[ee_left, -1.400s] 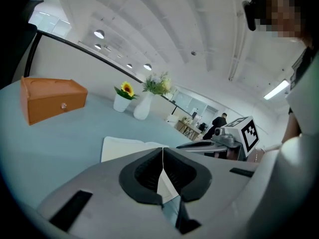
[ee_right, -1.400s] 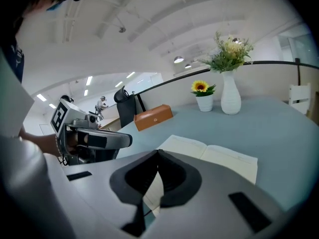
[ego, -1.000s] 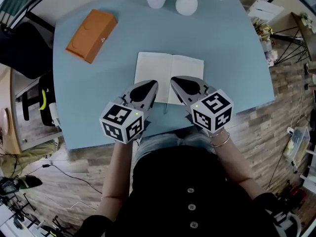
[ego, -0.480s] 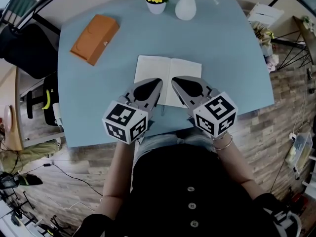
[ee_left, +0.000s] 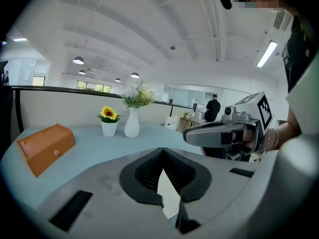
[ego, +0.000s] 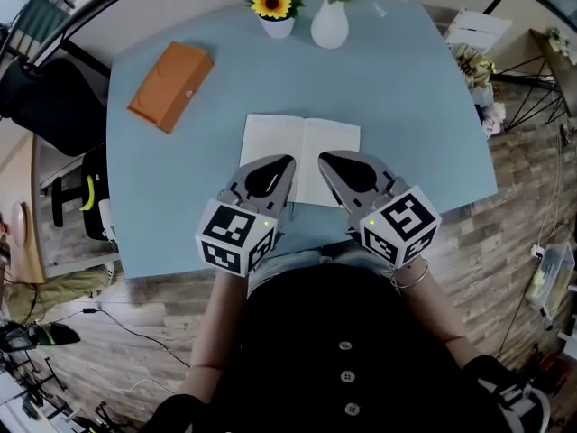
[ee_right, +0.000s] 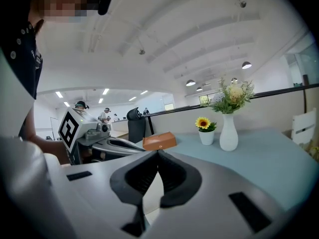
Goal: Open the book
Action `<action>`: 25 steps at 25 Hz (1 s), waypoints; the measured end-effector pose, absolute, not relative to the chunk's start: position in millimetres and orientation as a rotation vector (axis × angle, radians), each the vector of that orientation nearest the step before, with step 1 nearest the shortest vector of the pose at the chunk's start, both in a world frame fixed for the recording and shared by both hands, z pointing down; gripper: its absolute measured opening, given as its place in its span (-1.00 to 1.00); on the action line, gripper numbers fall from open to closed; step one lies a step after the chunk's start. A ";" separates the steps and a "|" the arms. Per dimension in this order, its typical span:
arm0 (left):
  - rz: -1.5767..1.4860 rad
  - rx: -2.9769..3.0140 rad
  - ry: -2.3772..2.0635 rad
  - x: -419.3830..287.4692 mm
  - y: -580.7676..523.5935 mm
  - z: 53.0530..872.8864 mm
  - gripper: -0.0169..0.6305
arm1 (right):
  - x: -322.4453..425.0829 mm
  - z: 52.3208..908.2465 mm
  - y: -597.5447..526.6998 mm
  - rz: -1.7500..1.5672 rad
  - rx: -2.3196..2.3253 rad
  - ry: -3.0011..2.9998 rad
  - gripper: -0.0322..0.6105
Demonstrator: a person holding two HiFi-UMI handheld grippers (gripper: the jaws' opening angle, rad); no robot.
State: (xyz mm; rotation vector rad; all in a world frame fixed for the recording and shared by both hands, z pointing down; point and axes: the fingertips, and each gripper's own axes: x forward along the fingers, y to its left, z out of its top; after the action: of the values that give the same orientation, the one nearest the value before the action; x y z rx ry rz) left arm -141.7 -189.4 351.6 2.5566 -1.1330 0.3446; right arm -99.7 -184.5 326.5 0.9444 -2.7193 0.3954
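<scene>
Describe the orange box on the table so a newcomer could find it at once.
Start at the light blue table and, in the head view, go to its far left corner. There lies the orange rectangular box, left of the white sunflower pot and the open white book. It is the only orange, blocky thing there.

An orange box (ego: 171, 73) lies askew at the far left of the light blue table (ego: 415, 97). At the far edge a small white pot with a sunflower (ego: 275, 12) stands just left of a white vase (ego: 330, 23) holding flowers.
</scene>
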 end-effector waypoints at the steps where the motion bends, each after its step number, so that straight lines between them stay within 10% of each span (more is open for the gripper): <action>1: 0.346 2.561 -1.132 -140.0 -188.4 351.0 -0.91 | -97.4 326.4 -183.9 0.398 0.950 -2.720 -0.90; 25: 0.427 2.560 -1.095 -115.9 -164.5 365.8 -0.91 | -83.5 351.6 -168.1 0.437 0.899 -2.693 -0.90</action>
State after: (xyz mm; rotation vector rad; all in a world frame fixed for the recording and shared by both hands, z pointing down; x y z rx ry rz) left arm -115.9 -164.5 365.8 2.5603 -1.0952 0.4270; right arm -83.5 -168.1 351.6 0.8992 -2.6925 0.4365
